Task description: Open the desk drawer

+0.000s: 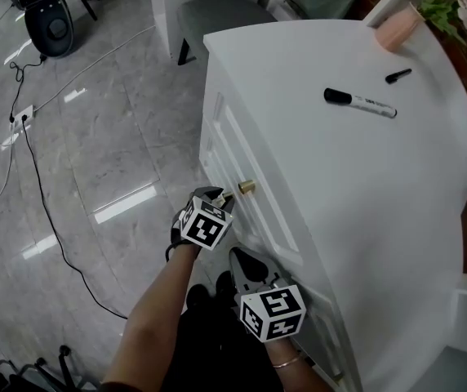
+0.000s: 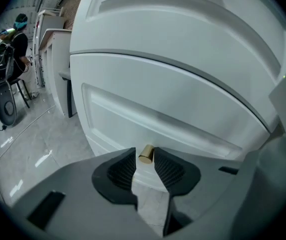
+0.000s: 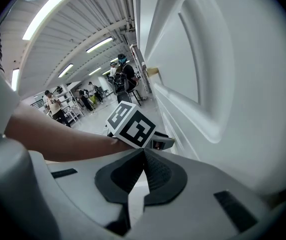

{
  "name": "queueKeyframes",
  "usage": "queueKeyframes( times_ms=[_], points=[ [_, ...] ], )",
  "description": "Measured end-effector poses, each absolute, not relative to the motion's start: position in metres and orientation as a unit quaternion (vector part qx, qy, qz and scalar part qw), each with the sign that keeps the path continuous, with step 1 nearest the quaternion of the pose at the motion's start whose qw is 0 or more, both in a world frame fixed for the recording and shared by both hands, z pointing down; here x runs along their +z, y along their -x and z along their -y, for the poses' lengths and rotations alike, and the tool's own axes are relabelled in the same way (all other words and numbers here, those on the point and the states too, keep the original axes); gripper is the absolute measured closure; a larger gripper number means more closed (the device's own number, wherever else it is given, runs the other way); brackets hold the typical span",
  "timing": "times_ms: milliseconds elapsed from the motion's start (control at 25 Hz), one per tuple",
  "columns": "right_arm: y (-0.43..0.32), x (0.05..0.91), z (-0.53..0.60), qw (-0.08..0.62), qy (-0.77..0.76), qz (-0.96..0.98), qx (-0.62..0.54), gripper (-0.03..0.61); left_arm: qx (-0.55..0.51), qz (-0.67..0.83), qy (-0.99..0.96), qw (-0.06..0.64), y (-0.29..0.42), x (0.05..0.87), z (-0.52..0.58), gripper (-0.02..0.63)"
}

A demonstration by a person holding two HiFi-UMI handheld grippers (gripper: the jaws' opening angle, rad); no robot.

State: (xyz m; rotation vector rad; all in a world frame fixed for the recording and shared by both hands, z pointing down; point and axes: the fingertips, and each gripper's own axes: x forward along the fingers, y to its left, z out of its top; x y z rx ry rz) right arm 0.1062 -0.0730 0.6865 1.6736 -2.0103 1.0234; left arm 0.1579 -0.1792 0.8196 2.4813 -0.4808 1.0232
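The white desk drawer front carries a small brass knob. My left gripper is right at the knob. In the left gripper view the knob sits between the tips of the left gripper, whose jaws stand apart with no clear press on it. The drawer looks flush with the desk. My right gripper hangs lower and nearer to me, beside the desk front, holding nothing. In its own view the right gripper has its pads meeting at the tips, and the left gripper's marker cube shows ahead.
On the desk top lie a black marker and its cap, with a pink flower pot at the back. A black cable runs over the tiled floor. A grey chair stands behind the desk.
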Motion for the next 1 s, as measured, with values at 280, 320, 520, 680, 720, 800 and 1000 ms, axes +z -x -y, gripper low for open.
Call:
queueKeyframes(
  times_ms=[280,320,520,680,720,800,1000],
  points=[
    [-0.108,0.688,0.076,0.176,-0.582,0.708,0.36,0.574,0.365,0.159,-0.895,0.2,-0.161,0.821,0.177,0.523],
    [-0.107,0.687,0.076,0.177,-0.581,0.708,0.36,0.574,0.365,0.16,-0.896,0.199,-0.16,0.821,0.176,0.523],
    [-0.096,0.681,0.074,0.184,-0.565,0.718,0.362,0.574,0.369,0.172,-0.891,0.2,-0.145,0.821,0.175,0.523],
    [-0.081,0.67,0.066,0.188,-0.551,0.728,0.363,0.574,0.377,0.184,-0.884,0.208,-0.123,0.822,0.171,0.523],
    [-0.077,0.668,0.064,0.189,-0.548,0.73,0.362,0.574,0.38,0.188,-0.881,0.21,-0.117,0.822,0.17,0.523],
    [-0.071,0.663,0.062,0.191,-0.544,0.734,0.358,0.574,0.387,0.194,-0.877,0.209,-0.103,0.822,0.168,0.523],
    [-0.059,0.658,0.056,0.199,-0.538,0.737,0.358,0.574,0.395,0.21,-0.868,0.214,-0.072,0.822,0.165,0.523]
  ],
)
